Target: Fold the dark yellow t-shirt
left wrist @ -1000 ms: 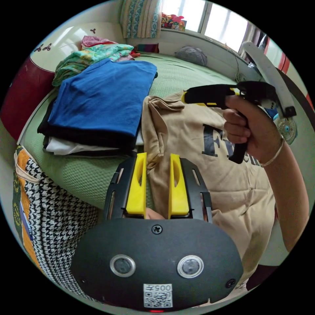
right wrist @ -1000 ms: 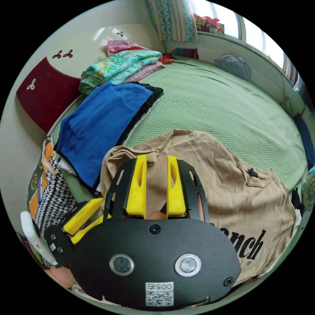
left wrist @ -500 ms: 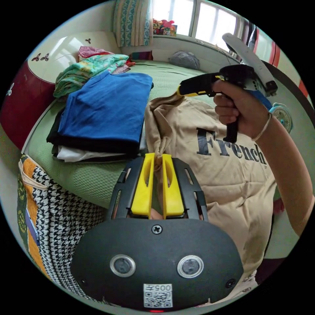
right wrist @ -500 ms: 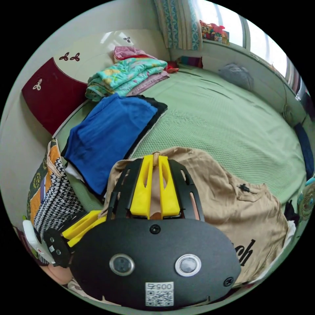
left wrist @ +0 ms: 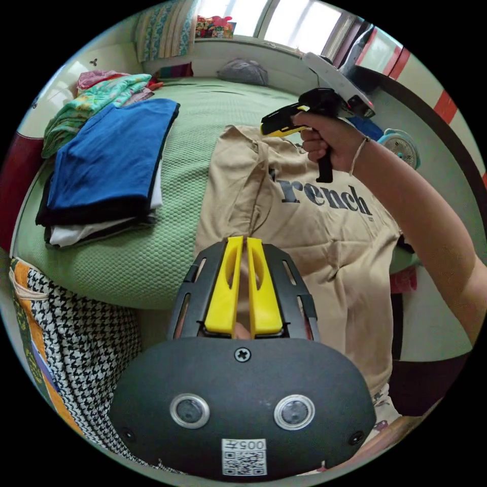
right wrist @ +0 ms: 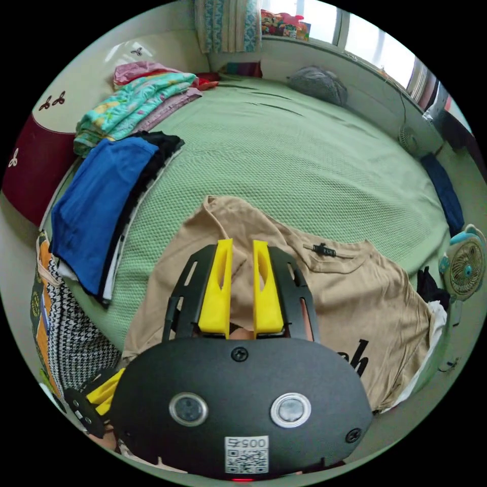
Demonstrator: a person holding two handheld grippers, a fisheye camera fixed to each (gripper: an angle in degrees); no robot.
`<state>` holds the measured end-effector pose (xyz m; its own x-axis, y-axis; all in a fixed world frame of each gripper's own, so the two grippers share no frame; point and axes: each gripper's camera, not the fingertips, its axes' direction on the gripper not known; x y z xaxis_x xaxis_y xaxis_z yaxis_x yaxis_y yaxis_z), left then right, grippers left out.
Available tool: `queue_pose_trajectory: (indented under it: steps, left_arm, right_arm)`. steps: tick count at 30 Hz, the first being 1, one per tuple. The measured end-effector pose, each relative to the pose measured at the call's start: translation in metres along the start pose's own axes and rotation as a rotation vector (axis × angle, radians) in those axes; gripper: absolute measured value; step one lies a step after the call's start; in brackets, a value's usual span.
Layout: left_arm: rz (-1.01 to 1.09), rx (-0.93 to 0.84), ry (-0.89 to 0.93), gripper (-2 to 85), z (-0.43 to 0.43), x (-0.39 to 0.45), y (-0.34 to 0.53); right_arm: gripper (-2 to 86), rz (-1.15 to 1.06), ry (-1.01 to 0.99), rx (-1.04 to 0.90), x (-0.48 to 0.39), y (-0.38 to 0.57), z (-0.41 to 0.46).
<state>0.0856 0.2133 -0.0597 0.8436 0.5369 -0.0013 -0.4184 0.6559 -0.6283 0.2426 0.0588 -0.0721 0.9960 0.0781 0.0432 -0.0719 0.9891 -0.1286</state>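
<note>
Both tongs at the dark yellow t-shirt on the bed

Left tongs (left wrist: 242, 243) pinched tight on the dark yellow t-shirt (left wrist: 324, 238); right tongs (right wrist: 242, 246) slightly parted over its cloth, grip unclear. T-shirt spreads across the green bed (right wrist: 314, 152), folded clothes stack (left wrist: 101, 162) left.

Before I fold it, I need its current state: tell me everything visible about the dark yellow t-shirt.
The dark yellow t-shirt is soft tan cloth with dark printed lettering and a small dark tag inside the neckline. It lies on the green bedspread, one side doubled over, its lower part hanging over the bed's edge. The left tool is shut on an edge; the right tool looks slightly open above it.
</note>
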Motion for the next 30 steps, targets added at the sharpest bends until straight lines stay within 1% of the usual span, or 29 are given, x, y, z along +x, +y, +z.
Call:
queue_pose_trajectory:
  steps: [3,7,10,14,19,24,28,30]
  left_arm:
    - [-0.02,-0.011,-0.004,2.8,0.01,-0.003,-0.009]
    - [-0.033,-0.074,-0.002,2.4,0.036,-0.003,-0.023]
    - [-0.033,-0.064,-0.008,1.9,0.043,0.002,-0.028]
    - [-0.021,-0.051,-0.017,1.6,0.046,0.009,-0.033]
    - [0.005,-0.072,-0.042,2.1,0.048,0.025,-0.036]
    - [0.046,-0.059,-0.042,4.3,0.038,0.045,-0.028]
    - [0.096,-0.063,-0.025,5.6,0.033,0.072,-0.028]
    - [0.132,-0.057,-0.02,5.7,0.031,0.088,-0.029]
  right_arm:
    - [3.2,-0.057,-0.074,0.026,-0.007,0.015,-0.008]
    - [1.8,-0.068,0.033,0.024,-0.012,0.017,0.003]
    - [-0.4,-0.027,0.027,-0.033,-0.004,0.004,0.023]
    - [-0.8,-0.002,0.052,-0.038,0.004,-0.013,0.035]
    - [-0.5,-0.01,0.044,-0.042,0.013,-0.014,0.021]
    - [3.2,-0.028,0.011,0.055,0.04,0.034,-0.031]
    - [5.4,0.089,-0.015,0.092,0.096,0.099,-0.072]
    - [5.8,0.147,0.014,0.093,0.124,0.128,-0.085]
